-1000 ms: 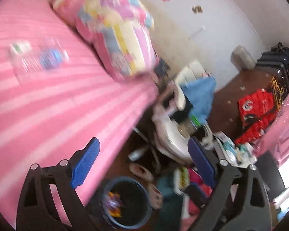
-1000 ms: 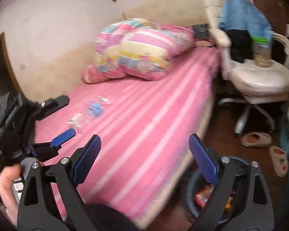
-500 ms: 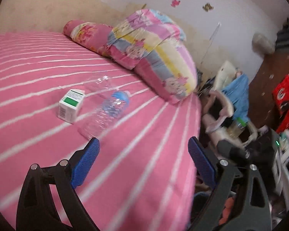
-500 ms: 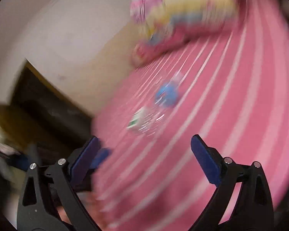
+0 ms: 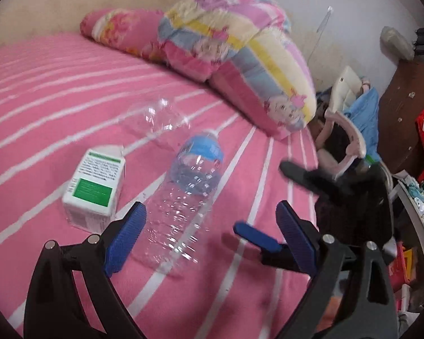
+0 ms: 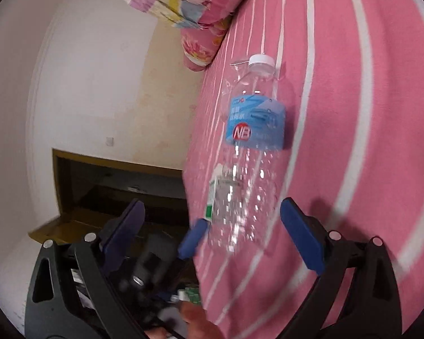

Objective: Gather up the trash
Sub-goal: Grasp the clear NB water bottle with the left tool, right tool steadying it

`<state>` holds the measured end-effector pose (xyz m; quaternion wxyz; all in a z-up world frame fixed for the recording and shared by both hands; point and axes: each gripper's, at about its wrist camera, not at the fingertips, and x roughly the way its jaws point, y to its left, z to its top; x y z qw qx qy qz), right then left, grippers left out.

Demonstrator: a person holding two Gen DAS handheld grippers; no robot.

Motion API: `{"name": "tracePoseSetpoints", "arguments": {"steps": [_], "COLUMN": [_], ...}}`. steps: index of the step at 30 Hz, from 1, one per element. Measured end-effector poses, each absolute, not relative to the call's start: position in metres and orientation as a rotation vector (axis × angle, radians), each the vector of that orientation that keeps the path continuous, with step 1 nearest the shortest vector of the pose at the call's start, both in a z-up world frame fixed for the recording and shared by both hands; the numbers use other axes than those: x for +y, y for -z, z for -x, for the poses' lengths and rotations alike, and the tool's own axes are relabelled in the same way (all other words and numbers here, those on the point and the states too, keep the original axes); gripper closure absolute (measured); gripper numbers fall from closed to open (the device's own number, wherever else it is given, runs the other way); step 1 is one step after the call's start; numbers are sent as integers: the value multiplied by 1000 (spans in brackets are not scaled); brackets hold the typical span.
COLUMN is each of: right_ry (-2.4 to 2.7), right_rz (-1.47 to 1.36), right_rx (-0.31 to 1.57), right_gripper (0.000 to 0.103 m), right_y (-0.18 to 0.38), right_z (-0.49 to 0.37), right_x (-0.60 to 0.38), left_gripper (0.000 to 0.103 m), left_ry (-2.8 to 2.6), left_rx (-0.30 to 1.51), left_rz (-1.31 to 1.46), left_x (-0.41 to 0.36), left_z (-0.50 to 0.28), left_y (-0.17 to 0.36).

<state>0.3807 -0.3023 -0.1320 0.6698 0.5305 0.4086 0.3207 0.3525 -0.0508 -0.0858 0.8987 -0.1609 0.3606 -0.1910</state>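
Note:
A clear plastic bottle with a blue label and white cap lies on the pink striped bed. A white and green carton sits just left of it, and crumpled clear plastic lies behind. My left gripper is open, with the bottle's base end between its fingers. In the right wrist view the bottle points away, its base between the fingers of my open right gripper. The carton shows through the bottle. The right gripper's blue pad hovers right of the bottle.
A folded patchwork quilt and a pink pillow lie at the head of the bed. Off the bed's right edge stand a chair with blue clothing and a brown cabinet. A dark wooden recess lies beyond the bed's other edge.
Both views have swung away from the floor and bin and closed in on the bottle and carton on the bed. Both grippers stay open, now flanking the bottle.

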Motion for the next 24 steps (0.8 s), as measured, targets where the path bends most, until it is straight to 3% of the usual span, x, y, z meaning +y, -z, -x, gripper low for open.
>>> {"name": "tracePoseSetpoints", "arguments": {"steps": [7, 12, 15, 17, 24], "right_ry": [-777, -808, -805, -789, -755], "right_rz": [-1198, -1047, -910, -833, -786], "right_rx": [955, 994, 1027, 1041, 1036], "right_gripper": [8, 8, 8, 8, 8], "right_y": [147, 143, 136, 132, 128], "right_z": [-425, -436, -433, -431, -417], "right_x": [-287, -268, -255, -247, -245], "left_gripper": [13, 15, 24, 35, 37], "left_ry": [384, 376, 361, 356, 363], "left_rx": [860, 906, 907, 910, 906], "left_rz": [325, 319, 305, 321, 363], "left_x": [-58, -62, -62, -58, -52], "left_z": [-375, -378, -379, -381, -381], "left_y": [118, 136, 136, 138, 138]}}
